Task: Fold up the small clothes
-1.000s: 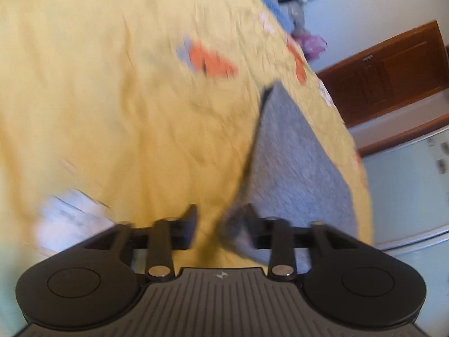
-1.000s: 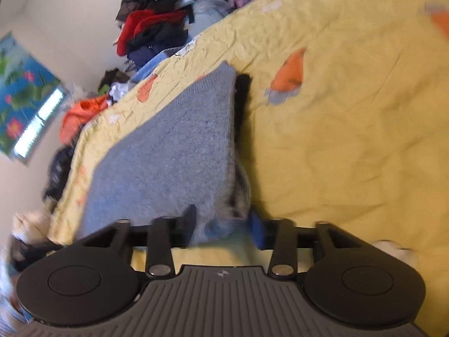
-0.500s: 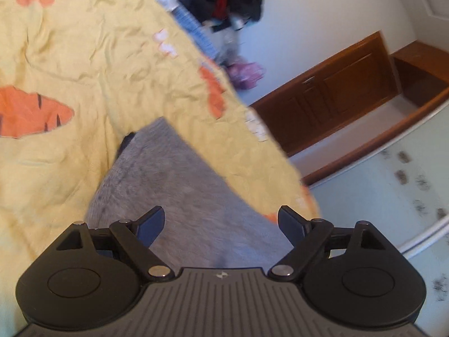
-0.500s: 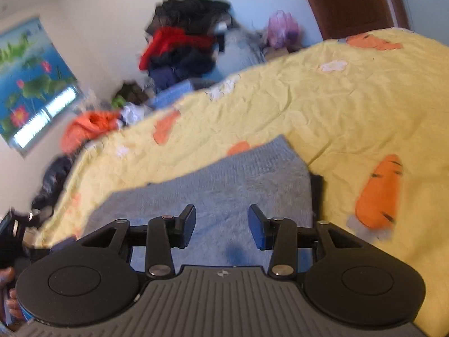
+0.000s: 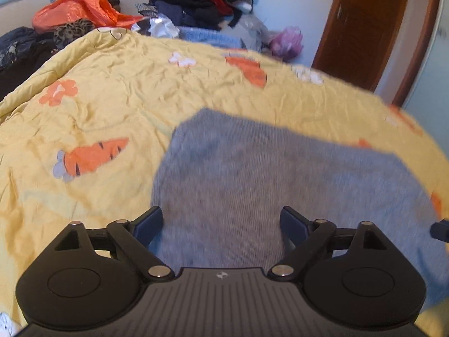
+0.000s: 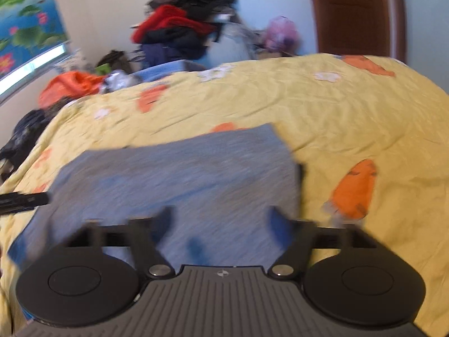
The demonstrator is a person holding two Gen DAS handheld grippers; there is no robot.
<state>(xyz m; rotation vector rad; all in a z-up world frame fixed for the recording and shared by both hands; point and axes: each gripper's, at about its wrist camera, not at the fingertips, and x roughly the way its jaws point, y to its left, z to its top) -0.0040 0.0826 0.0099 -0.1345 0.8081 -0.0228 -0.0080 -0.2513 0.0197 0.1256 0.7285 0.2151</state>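
Item: grey knit garment (image 5: pixel 252 182), already laid as a flat, roughly 4-sided panel on a bed under a yellow quilt (image 5: pixel 112 106) printed with carrots. A dark edge shows along its right side in the right wrist view, probably a lower layer.

Position: directly ahead of and below both tools. The panel's long axis runs left to right across the bed, crosswise to the way each tool points.

Left hand-held gripper (image 5: pixel 221 221): jaws opening, wide apart, nothing between the pads; it hovers over the panel's left part, with the left edge just off its left finger.

Right hand-held gripper (image 6: pixel 221 224): jaws opening, wide apart, blurred, nothing clamped; it hovers over the right part, with the right edge just beyond its right finger. The tip of the left tool shows at the far left of this view.

Judgement: 1 fold appears laid down and released. Each tool is nearer its own short edge, so a further fold would likely bring 1 end across to the other.

Background: heap of clothes (image 5: pixel 202 2) beyond the bed, wooden door (image 6: pixel 356 14).
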